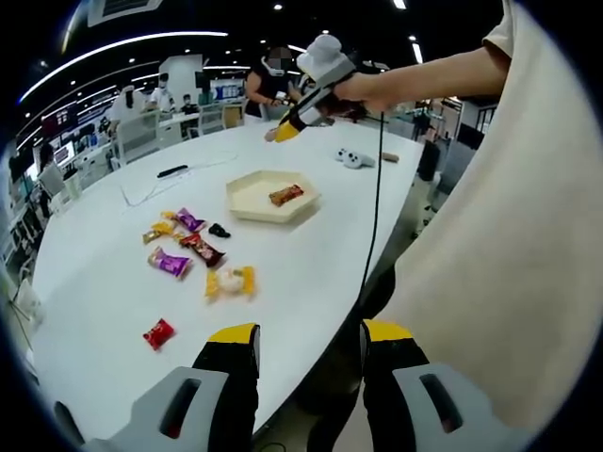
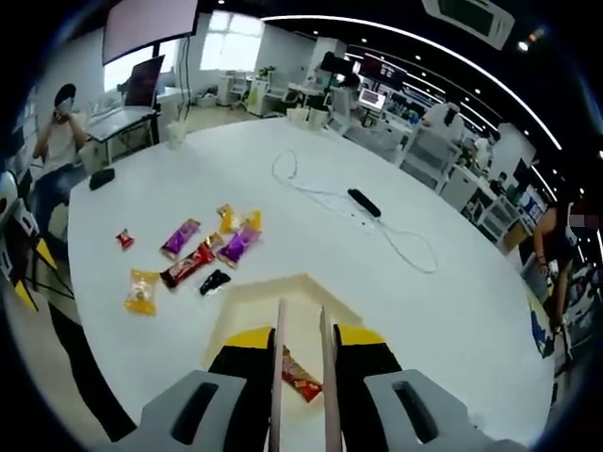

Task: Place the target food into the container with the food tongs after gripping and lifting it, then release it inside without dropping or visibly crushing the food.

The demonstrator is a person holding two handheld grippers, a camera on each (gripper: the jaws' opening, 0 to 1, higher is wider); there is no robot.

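Count of what lies on the tabletop (image 1: 311, 254), by kind.

Seven wrapped snacks in all: six loose on the tabletop and one inside the tray. The loose ones are one small red packet (image 1: 158, 332), one pale yellow-ended packet (image 1: 231, 281), two purple packets (image 1: 170, 263) (image 1: 189, 220), one dark red bar (image 1: 203, 250) and one yellow packet (image 1: 158, 230). One orange-red snack bar (image 1: 285, 195) sits in the single cream hexagonal tray (image 1: 247, 200). One small black object (image 1: 219, 230) lies among the packets (too small to identify). One pair of tongs (image 2: 301, 377) shows in the right gripper view, one white cable (image 2: 330, 200), and two dark flat devices (image 2: 364, 202) (image 2: 102, 178).
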